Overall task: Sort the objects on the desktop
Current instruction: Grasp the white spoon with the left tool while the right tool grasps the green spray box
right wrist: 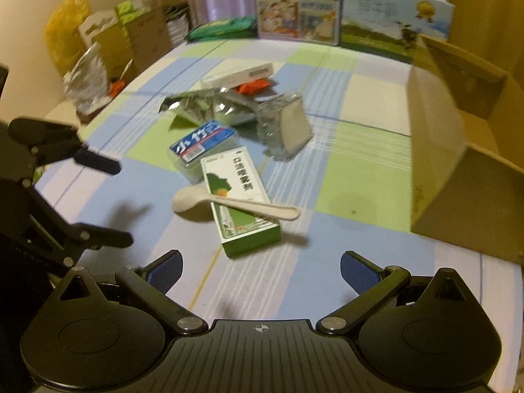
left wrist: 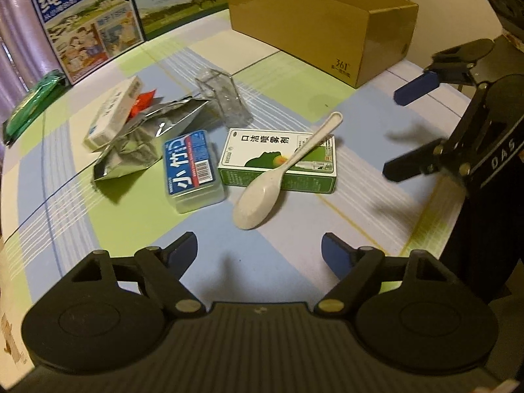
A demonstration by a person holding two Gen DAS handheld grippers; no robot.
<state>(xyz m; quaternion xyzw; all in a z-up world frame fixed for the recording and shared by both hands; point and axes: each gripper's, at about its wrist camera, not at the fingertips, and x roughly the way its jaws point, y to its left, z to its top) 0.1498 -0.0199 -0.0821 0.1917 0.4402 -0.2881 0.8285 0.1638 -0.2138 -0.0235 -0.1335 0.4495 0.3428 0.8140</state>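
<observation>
A white spoon [left wrist: 285, 170] [right wrist: 229, 201] lies tilted across a green and white medicine box [left wrist: 278, 160] [right wrist: 240, 199]. Beside it sits a clear case with a blue label [left wrist: 191, 170] [right wrist: 203, 145]. Behind are silver foil bags [left wrist: 140, 137] [right wrist: 203, 106], a white carton [left wrist: 113, 114] [right wrist: 239, 73], a red packet [left wrist: 142, 100] [right wrist: 252, 86] and a clear plastic box [left wrist: 226, 98] [right wrist: 285, 124]. My left gripper [left wrist: 260, 250] [right wrist: 111, 203] is open, just short of the spoon bowl. My right gripper [right wrist: 262, 270] [left wrist: 398, 134] is open and empty, near the medicine box's end.
An open brown cardboard box [left wrist: 327, 26] [right wrist: 458, 150] stands at the back right of the checked tablecloth [left wrist: 229, 262]. Two milk cartons [left wrist: 88, 23] [right wrist: 296, 6] and a green packet [left wrist: 29, 104] [right wrist: 222, 29] line the far edge. Bags and boxes [right wrist: 98, 49] sit beyond the table's left side.
</observation>
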